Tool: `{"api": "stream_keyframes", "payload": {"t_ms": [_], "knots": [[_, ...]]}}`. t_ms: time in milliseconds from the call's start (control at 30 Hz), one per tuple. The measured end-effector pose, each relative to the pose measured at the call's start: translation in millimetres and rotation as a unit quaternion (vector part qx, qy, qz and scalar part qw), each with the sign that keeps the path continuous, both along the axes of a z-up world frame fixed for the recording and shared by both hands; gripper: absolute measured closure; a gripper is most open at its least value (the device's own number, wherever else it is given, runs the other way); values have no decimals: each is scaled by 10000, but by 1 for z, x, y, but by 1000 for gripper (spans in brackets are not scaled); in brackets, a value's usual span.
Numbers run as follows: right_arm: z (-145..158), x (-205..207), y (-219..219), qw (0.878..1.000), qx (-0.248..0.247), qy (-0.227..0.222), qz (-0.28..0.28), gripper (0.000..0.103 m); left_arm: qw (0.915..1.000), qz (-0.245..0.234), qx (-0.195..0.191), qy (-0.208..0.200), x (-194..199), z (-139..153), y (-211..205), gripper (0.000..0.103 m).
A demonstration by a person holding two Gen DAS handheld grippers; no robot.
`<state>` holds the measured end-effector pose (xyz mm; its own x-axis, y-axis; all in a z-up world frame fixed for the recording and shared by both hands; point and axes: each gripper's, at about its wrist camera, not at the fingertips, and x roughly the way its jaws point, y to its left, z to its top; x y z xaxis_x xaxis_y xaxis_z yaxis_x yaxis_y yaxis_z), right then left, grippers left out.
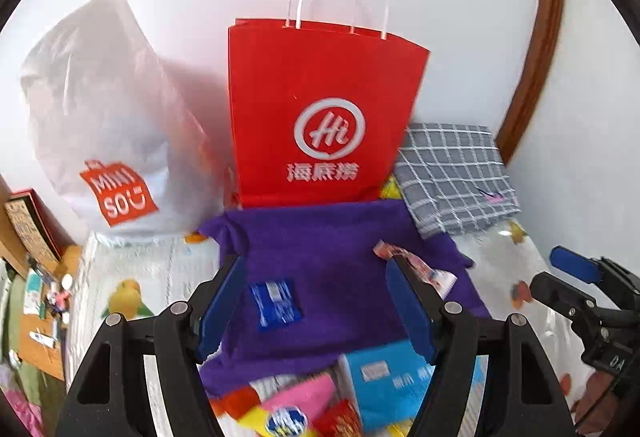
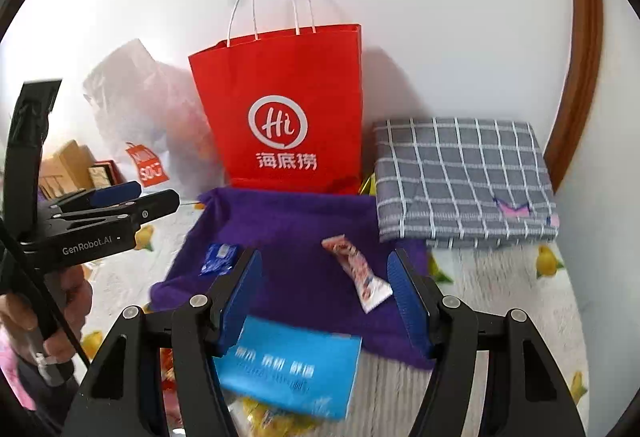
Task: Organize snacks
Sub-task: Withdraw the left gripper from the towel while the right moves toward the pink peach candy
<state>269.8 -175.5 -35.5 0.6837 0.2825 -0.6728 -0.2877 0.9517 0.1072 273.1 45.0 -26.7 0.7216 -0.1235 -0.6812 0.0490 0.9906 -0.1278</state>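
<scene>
Currently both grippers hang with jaws parted and nothing between them. Between the left gripper's [image 1: 316, 301] fingers lies a small blue snack packet [image 1: 275, 301] on the purple cloth [image 1: 340, 237]; a pink-and-white snack bar [image 2: 356, 273] lies between the right gripper's [image 2: 326, 301] fingers. Beyond both fingertips stands the red paper bag [image 2: 280, 109].

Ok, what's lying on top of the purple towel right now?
On the purple towel: a small blue packet and a pink-and-white snack bar. The light-blue box overlaps its near edge; anything beneath that is hidden.
</scene>
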Motion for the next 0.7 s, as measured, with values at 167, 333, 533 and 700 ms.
{"api": "stream_keyframes", "payload": {"t_ms": [167,333,533,700], "knots": [[-5,-25,-11,9993,349,158,50,38,10000,43,-31,56,-29,-6,7,32],[-20,-48,-8,9988,350,340,101,38,9996,83,-152,208,-54,-16,16,32],[-34,-73,0,9994,131,297,153,38,9992,173,-203,291,-80,-28,23,32],[-42,-92,6,9996,115,155,227,39,9994,143,-165,274,-97,-36,22,32]]}}
